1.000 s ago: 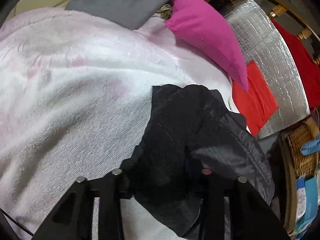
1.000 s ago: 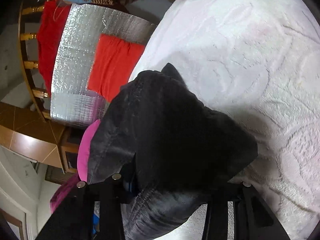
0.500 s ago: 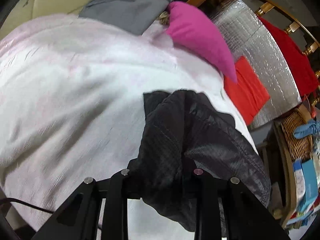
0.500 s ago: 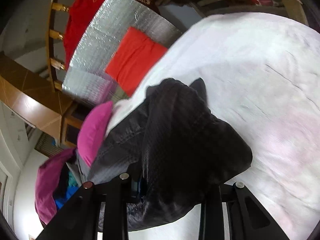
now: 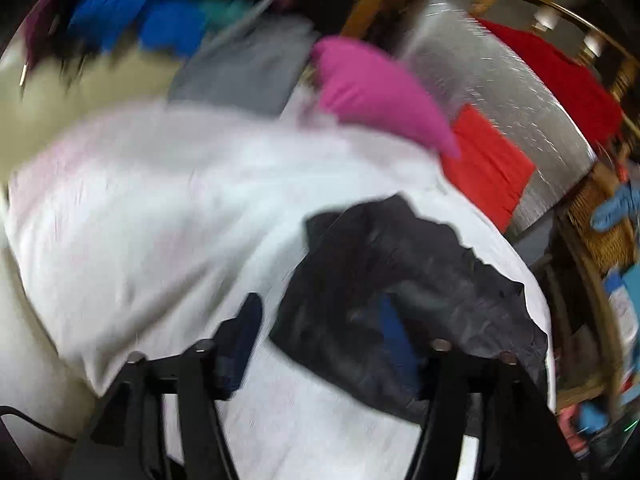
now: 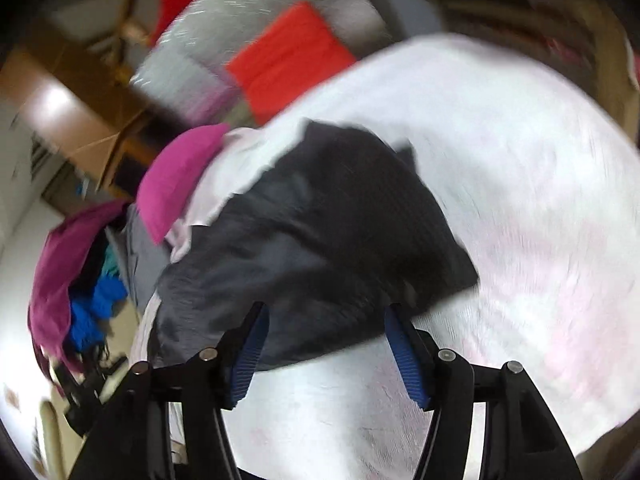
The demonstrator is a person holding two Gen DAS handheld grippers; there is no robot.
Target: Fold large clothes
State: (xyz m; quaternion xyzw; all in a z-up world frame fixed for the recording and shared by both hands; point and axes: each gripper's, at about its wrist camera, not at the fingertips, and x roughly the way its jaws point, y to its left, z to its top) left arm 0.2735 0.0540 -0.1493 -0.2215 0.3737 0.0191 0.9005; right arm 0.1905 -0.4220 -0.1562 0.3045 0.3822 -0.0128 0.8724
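Both jaws are opening: the left hand-held gripper [image 5: 320, 344] and the right hand-held gripper [image 6: 326, 354] are standing apart, pads no longer pressing the black garment [image 6: 320, 232], which is lying bunched in a loose fold on the white bed cover [image 6: 540, 200] near the edge by the pink pillow [image 6: 180, 176]. Releasing well probably means letting the cloth settle before pulling clear, so the fold is not dragging open

black garment [image 6: 320, 224] | crumpled, loosely folded heap | lying on white bedspread [image 6: 540, 200]
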